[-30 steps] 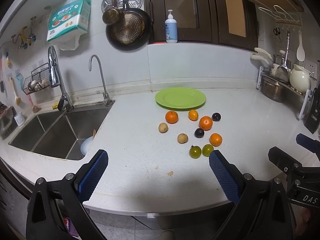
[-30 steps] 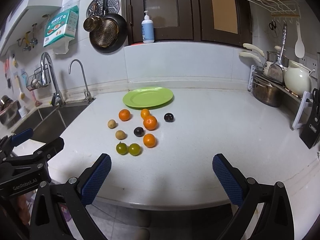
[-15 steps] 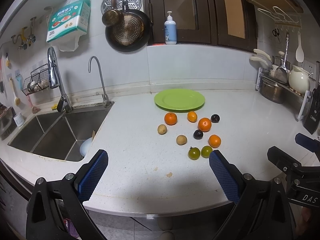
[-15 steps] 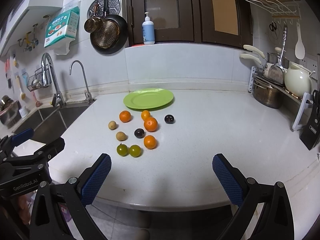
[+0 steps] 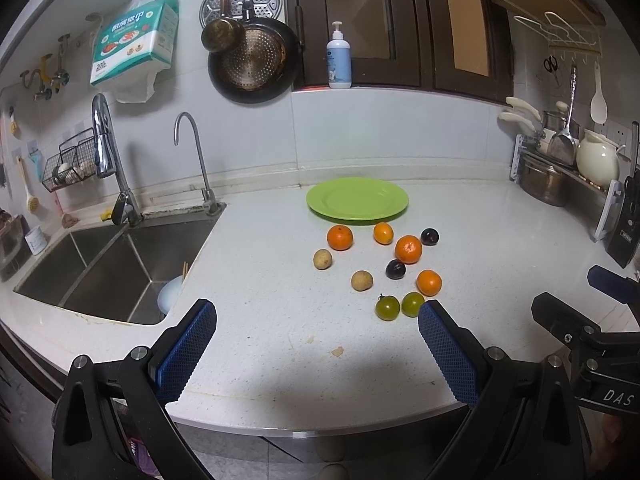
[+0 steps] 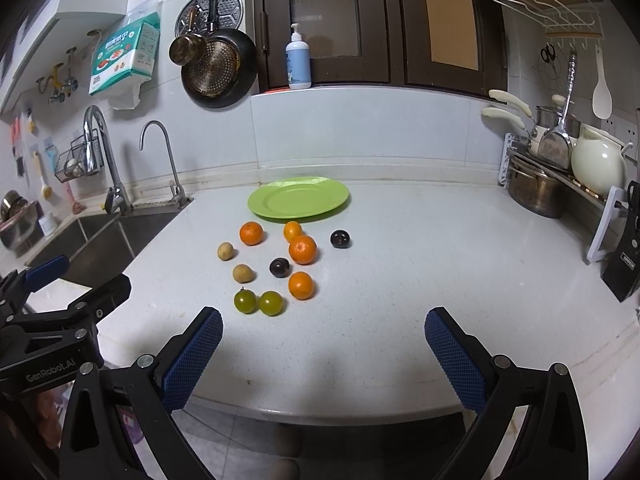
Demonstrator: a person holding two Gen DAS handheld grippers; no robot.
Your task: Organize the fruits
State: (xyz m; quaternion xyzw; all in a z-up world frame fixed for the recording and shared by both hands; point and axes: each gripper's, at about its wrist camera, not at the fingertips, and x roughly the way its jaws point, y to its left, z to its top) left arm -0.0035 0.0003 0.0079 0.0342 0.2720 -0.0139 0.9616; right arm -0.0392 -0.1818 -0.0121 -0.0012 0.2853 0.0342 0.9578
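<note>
An empty green plate (image 5: pixel 357 199) (image 6: pixel 298 197) sits at the back of the white counter. In front of it lie several loose fruits: oranges such as one at the left (image 5: pixel 339 237) (image 6: pixel 251 233), two dark plums (image 5: pixel 395 269) (image 6: pixel 279 267), two brownish fruits (image 5: pixel 362 280) (image 6: pixel 243 273) and two green fruits (image 5: pixel 387 307) (image 6: pixel 245 300). My left gripper (image 5: pixel 316 338) is open and empty over the counter's front edge, short of the fruits. My right gripper (image 6: pixel 323 340) is open and empty, to the right of the fruits.
A steel sink (image 5: pixel 108 264) with two taps lies left. A dish rack with a pot and a white jug (image 6: pixel 598 162) stands at the right wall. A knife block (image 6: pixel 624 264) is at far right. Pans and a soap bottle (image 5: pixel 339 58) are at the back wall.
Both grippers have shifted slightly; the fruits sit a little lower in the views. Nothing was grasped or moved.
</note>
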